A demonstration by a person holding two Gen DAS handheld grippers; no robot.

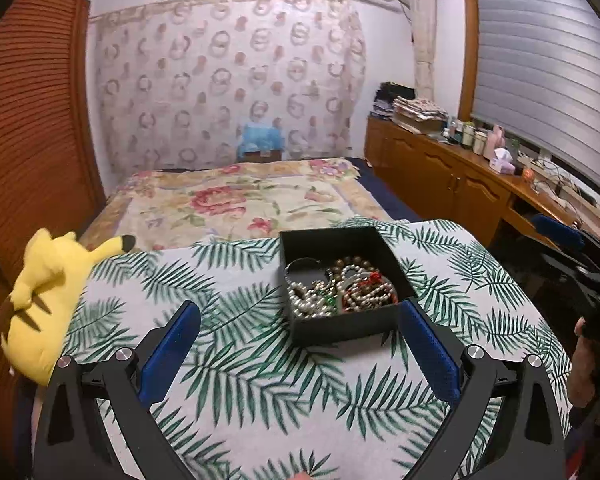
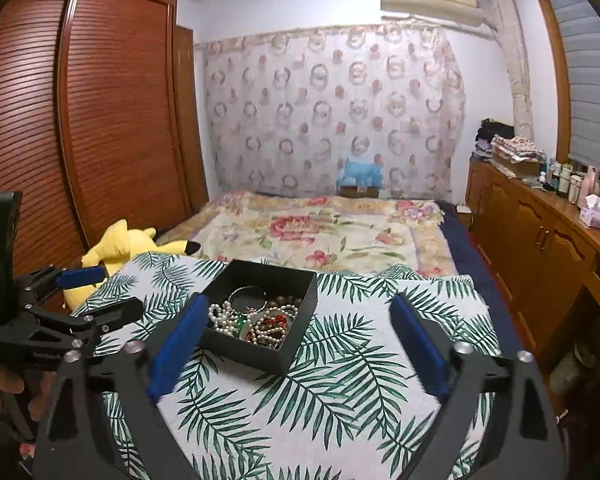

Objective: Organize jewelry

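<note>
Where the palm-leaf cloth covers the table, a black box is seen at twelve o'clock, heaped with pearl and bead jewelry. A yellow plush toy is set at nine o'clock. The left gripper and the right gripper are spread wide, with nothing gripped.

The box sits on the cloth-covered tabletop, with the jewelry piled inside it. Relative to the box, the bed lies behind, the plush toy lies to the left at the tabletop's edge, the wardrobe stands further left, and the cabinet runs along the right. The left hand-held gripper is just in front of the box, its right finger beside the near right corner, while the right hand-held gripper is in front and to the right, its left finger by the near left wall.
</note>
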